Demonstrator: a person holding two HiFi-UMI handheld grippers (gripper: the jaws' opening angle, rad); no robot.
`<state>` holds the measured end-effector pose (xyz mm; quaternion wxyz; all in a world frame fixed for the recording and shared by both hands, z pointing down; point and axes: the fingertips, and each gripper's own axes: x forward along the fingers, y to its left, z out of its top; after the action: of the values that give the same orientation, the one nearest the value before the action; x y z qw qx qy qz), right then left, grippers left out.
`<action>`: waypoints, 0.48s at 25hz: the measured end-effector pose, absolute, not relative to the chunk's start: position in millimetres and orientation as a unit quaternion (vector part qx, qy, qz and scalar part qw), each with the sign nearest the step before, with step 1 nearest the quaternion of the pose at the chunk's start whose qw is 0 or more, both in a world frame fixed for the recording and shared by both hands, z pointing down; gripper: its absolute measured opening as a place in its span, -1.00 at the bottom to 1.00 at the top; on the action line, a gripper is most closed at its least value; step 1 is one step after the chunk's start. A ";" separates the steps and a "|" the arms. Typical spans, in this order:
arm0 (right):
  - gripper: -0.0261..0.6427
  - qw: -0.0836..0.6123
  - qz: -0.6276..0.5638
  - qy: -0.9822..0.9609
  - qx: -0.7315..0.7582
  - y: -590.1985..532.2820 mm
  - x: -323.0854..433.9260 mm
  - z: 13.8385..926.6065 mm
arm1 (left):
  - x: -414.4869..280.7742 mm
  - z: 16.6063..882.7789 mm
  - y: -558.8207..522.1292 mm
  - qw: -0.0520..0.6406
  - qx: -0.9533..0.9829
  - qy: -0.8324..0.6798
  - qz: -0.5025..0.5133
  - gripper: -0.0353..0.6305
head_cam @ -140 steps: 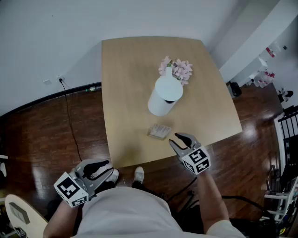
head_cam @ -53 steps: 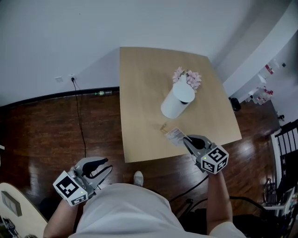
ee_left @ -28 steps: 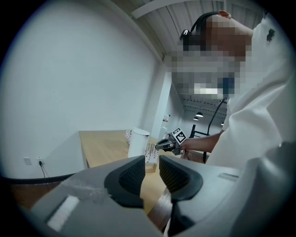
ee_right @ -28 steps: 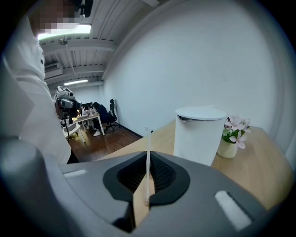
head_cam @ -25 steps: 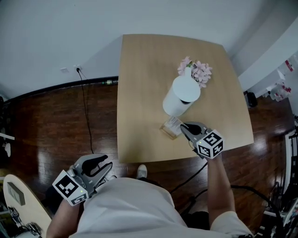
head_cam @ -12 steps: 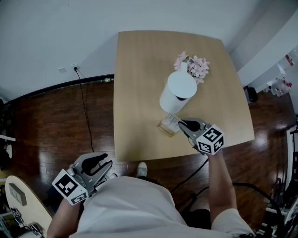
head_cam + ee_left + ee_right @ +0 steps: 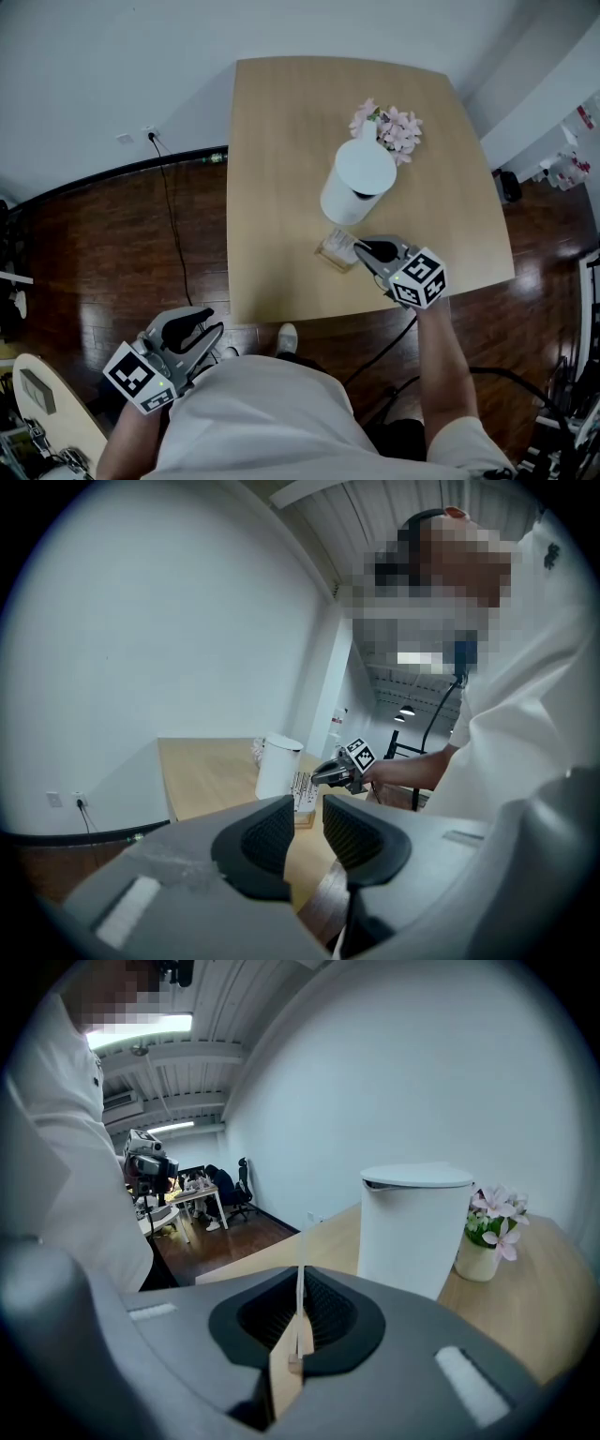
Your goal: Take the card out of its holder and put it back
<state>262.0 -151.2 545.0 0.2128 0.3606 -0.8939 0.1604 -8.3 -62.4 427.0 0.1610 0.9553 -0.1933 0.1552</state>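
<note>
Now | card [image 7: 300, 1288] pinched in right gripper [image 7: 366, 251] | at holder [image 7: 330, 255]

Count: 1 table [image 7: 281, 141]. 1 white canister [image 7: 356, 183]. 1 vase [image 7: 476, 1260] of pink flowers [image 7: 392, 127], blooms too bunched to count. 1 card [image 7: 343, 246], 1 holder [image 7: 332, 256]. 2 grippers: left gripper [image 7: 208, 324], right gripper [image 7: 364, 251]. 1 wall socket [image 7: 125, 139], 1 cable [image 7: 173, 234]. 1 shoe [image 7: 288, 336] clear, second not confirmable. 1 person.

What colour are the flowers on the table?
Pink flowers, clearest in the head view.
</note>
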 end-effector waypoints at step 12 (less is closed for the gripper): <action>-0.86 0.230 0.174 -0.886 0.363 -145.9 263.0 586.8 | -19.3 425.7 -60.8 0.166 0.953 -0.201 0.157 -0.58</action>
<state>263.0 -145.9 586.8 0.2295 0.3625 -0.8864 0.1740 -19.3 -60.8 425.7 0.1657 0.9526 -0.2008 0.1573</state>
